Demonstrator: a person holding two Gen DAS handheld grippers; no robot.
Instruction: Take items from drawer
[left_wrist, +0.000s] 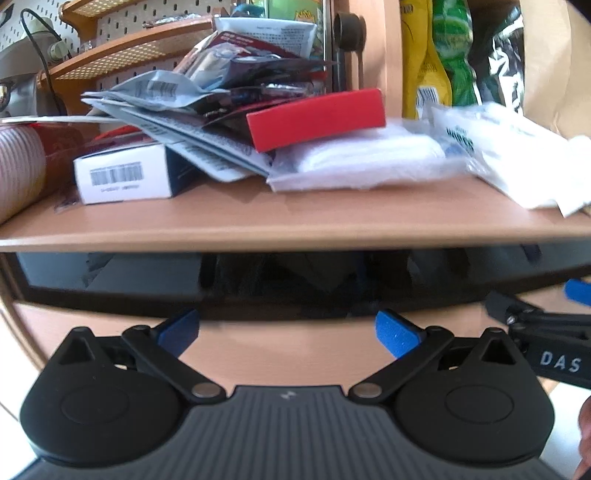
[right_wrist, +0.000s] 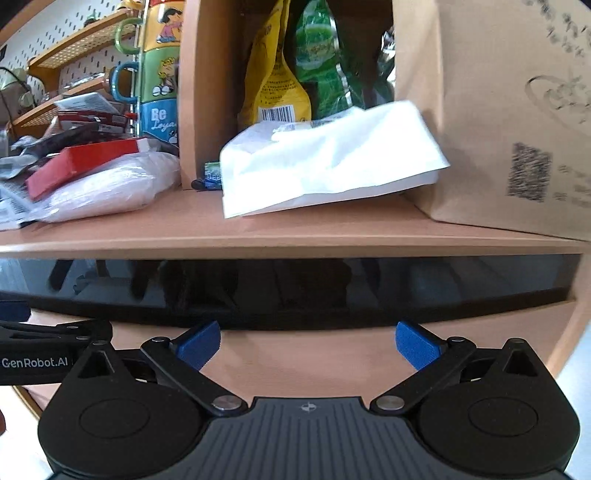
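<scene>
Left gripper (left_wrist: 288, 332) and right gripper (right_wrist: 308, 345), side by side, jaws spread wide and empty, face the drawer (left_wrist: 295, 343) front below the cluttered shelf (left_wrist: 295, 229). Both hover near the dark recess (right_wrist: 288, 291) above the front, likely for pulling; the drawer's items are hidden.
</scene>
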